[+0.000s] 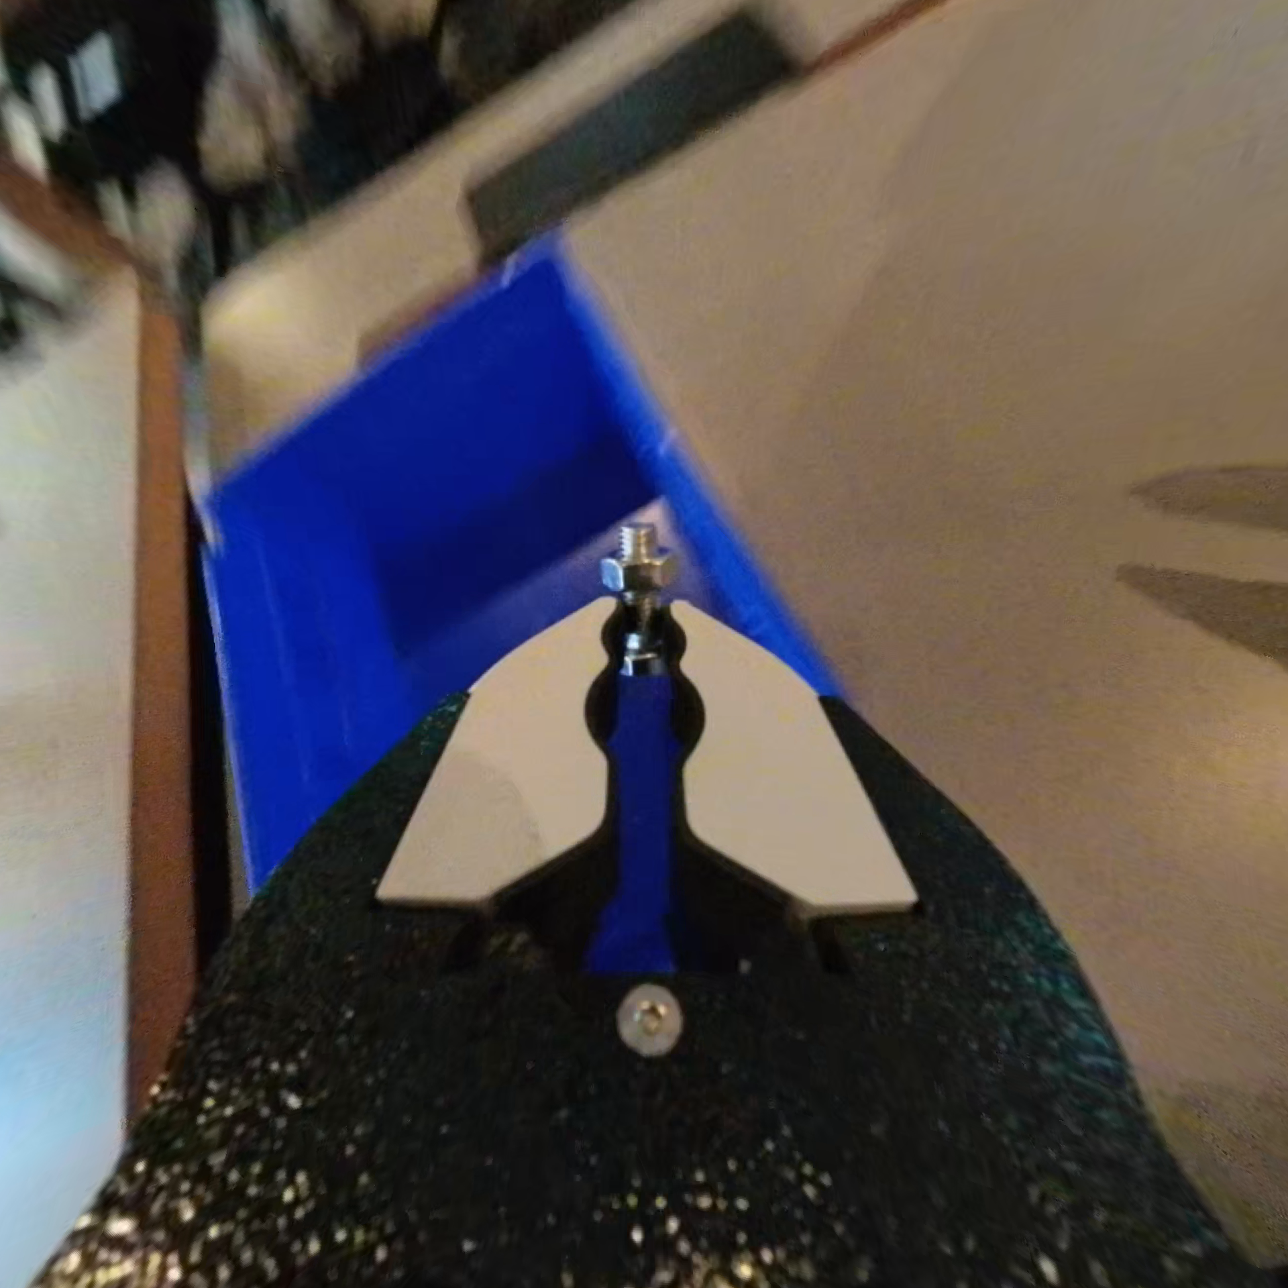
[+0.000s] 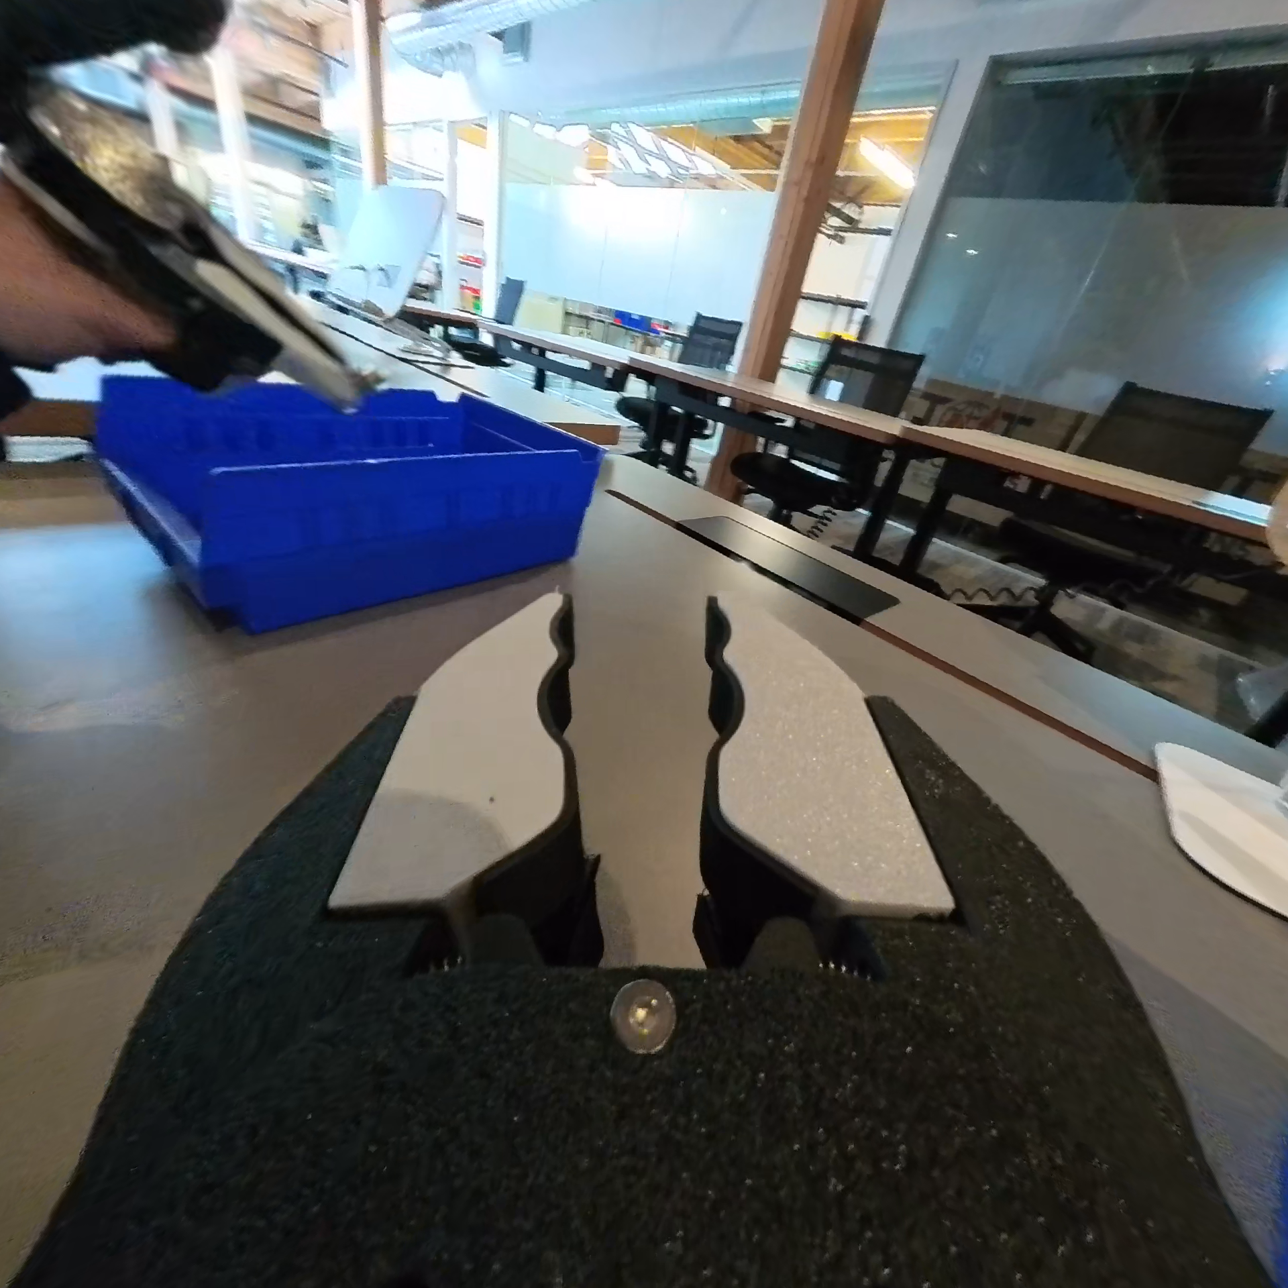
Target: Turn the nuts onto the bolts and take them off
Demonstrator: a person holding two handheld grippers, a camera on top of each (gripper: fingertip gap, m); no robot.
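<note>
My left gripper [image 1: 640, 613] is shut on a small silver bolt [image 1: 641, 655]. The bolt's threaded end sticks out past the fingertips with a hex nut [image 1: 638, 573] on it. It is held above the blue bin [image 1: 446, 488]. In the right wrist view the left gripper [image 2: 352, 397] hangs over the blue bin [image 2: 390, 516], held by a hand, with the bolt just showing at its tip. My right gripper [image 2: 635, 613] is open and empty, low over the grey table [image 2: 139, 697], to the right of the bin.
The bin looks empty and has a divider inside. A black cable hatch [image 2: 787, 557] is set in the table beyond my right gripper. A white base [image 2: 1227, 815] stands at the right edge. More desks and office chairs [image 2: 836, 390] stand behind. The grippers' ends are close to 30 cm from one another.
</note>
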